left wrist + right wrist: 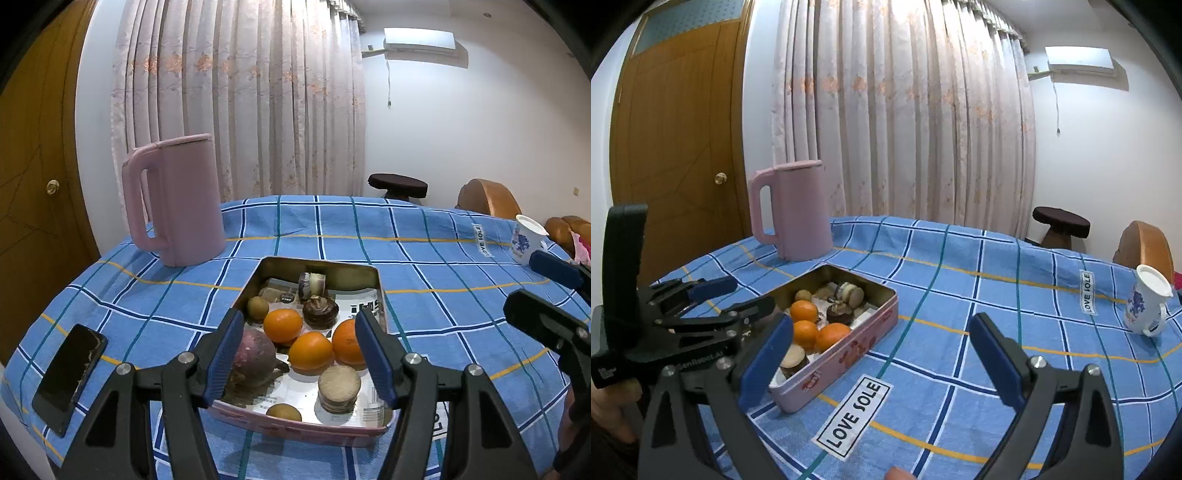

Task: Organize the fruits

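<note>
step: pre-grasp | left gripper (301, 350) released over tin (352, 271), framing oranges (282, 325) | right gripper (882, 363) released, idle above bench (997, 295) | next: likely descend, pinch one orange

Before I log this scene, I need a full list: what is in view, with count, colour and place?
tin: one, pink outside, gold inside, centre of table.
oranges: three, orange, middle of tin.
small round fruits: two, brown, one at tin's far left, one at its near edge.
purple fruit: one, near left of tin.
round cakes: several, tan and dark brown, in tin.
jug: one, pink, far left of table.
phone: one, black, left of tin.
cup: one, white with blue pattern, right edge of table.
tablecloth: one, blue checked.
stool: one, dark, behind table.
left tongs: open, over tin.
right tongs: open, right of tin.
</note>
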Action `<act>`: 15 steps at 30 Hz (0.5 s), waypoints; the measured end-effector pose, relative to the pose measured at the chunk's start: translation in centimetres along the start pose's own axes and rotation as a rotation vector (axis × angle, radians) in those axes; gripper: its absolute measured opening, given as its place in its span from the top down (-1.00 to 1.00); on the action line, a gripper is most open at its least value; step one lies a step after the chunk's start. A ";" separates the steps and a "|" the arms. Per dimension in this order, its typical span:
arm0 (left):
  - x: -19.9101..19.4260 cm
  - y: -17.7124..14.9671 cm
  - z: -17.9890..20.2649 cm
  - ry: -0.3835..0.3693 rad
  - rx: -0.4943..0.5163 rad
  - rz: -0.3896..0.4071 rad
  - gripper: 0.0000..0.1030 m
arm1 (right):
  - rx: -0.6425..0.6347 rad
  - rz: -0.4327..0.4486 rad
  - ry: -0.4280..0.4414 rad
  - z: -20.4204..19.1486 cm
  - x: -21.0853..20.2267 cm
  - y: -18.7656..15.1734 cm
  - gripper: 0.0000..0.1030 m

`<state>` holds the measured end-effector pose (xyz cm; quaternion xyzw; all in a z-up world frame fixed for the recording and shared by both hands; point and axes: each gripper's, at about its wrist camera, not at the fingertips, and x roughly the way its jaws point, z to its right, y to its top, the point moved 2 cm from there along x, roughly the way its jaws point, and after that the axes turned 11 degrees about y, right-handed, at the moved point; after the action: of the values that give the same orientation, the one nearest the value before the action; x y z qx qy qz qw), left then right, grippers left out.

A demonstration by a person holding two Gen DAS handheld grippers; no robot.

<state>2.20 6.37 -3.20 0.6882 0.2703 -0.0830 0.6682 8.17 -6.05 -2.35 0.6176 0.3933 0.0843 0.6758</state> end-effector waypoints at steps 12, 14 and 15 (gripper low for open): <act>0.4 -0.3 0.3 0.003 0.002 -0.021 -0.27 | 0.000 0.008 -0.003 0.1 -0.2 -0.1 -0.91; 0.4 -0.3 0.4 0.002 0.004 -0.022 -0.27 | -0.001 0.007 -0.002 0.1 -0.2 -0.2 -0.91; 0.4 -0.3 0.4 0.002 0.005 -0.021 -0.28 | -0.002 0.008 -0.003 0.1 -0.3 -0.1 -0.91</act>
<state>2.49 6.03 -3.74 0.6869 0.2781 -0.0901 0.6654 8.02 -6.32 -2.39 0.6187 0.3897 0.0864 0.6766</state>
